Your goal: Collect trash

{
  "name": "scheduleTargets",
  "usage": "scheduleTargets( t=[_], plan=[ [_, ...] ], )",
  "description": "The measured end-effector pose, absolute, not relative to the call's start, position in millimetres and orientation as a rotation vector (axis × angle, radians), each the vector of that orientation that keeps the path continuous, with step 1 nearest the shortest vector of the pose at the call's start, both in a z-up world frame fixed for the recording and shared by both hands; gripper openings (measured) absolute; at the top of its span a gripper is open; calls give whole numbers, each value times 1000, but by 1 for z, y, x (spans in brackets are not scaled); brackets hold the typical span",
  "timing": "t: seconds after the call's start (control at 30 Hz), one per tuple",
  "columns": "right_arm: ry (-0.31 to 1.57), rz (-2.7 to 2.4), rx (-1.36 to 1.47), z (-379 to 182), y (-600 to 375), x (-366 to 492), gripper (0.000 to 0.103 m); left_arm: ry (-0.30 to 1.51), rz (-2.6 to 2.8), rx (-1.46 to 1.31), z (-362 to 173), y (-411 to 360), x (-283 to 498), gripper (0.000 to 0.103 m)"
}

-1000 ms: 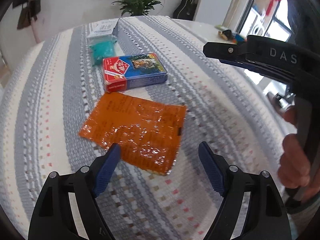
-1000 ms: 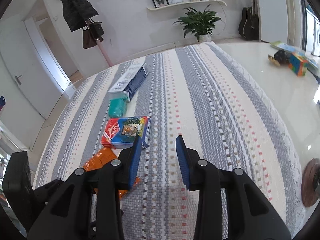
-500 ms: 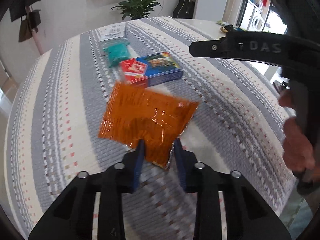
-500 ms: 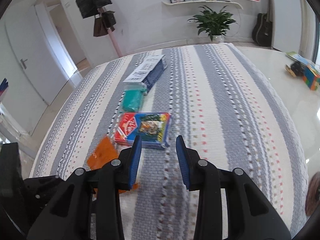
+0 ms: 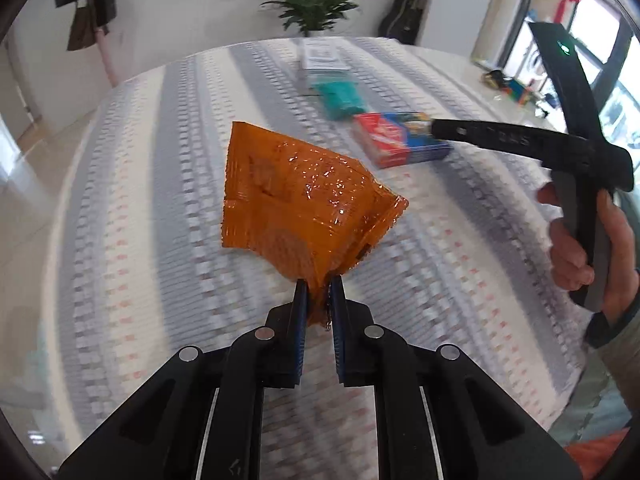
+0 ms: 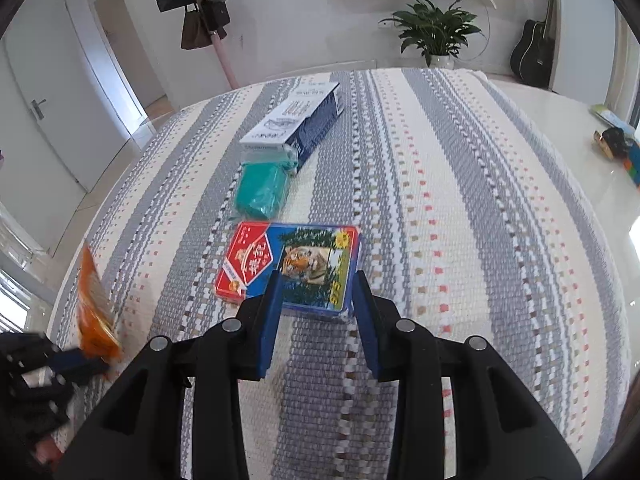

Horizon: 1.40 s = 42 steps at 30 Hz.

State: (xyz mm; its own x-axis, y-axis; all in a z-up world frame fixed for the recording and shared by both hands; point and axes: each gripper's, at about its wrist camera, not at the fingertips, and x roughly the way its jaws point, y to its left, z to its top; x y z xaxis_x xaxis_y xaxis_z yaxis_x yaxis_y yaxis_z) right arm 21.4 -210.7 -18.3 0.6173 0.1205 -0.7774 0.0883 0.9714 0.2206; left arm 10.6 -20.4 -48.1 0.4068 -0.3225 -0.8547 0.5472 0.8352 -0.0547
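Note:
My left gripper (image 5: 319,286) is shut on the corner of a crinkled orange plastic wrapper (image 5: 292,196), which hangs lifted off the striped cloth (image 5: 140,220). The right wrist view shows that wrapper (image 6: 94,320) at the far left edge. My right gripper (image 6: 317,280) stands partly open, its fingertips over the near edge of a red and blue card box (image 6: 256,256) lying flat; the pads do not press on it. In the left wrist view the right gripper (image 5: 440,130) reaches over the same box (image 5: 384,140), held by a hand (image 5: 580,248).
A teal packet (image 6: 262,188) lies just beyond the card box, with a long white and blue carton (image 6: 296,116) behind it. The striped cloth (image 6: 460,200) covers the surface, and glossy bare floor lies to its right. A potted plant (image 6: 434,32) and a guitar (image 6: 534,52) stand by the far wall.
My left gripper closed on the orange wrapper's corner and lifted it off the cloth, moving left. My right gripper came down closer to the red and blue box.

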Motion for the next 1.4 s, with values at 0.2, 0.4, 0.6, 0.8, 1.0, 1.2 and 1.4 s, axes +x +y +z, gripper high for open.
scheduleTargets(
  t=[0.2, 0.4, 0.6, 0.8, 1.0, 1.2, 1.4],
  plan=[
    [910, 24, 264, -20, -204, 19, 32, 1091, -452, 257, -53, 4, 28, 19],
    [952, 228, 259, -15, -160, 8, 33, 1087, -447, 218, -54, 8, 35, 22],
    [879, 170, 198, 5, -176, 25, 59, 1069, -443, 176, -50, 19, 34, 52],
    [928, 197, 183, -9, -196, 78, 66, 1116, -397, -88, -53, 49, 49, 69],
    [1004, 346, 193, -20, -187, 70, 66, 1159, -394, -234, -63, 51, 81, 77],
    [1020, 401, 124, -19, -157, 23, 66, 1121, -397, -210, -63, 25, 119, 77],
    [1001, 310, 89, -24, -153, 8, 66, 1076, -406, -6, -65, -20, 113, 82]
  ],
)
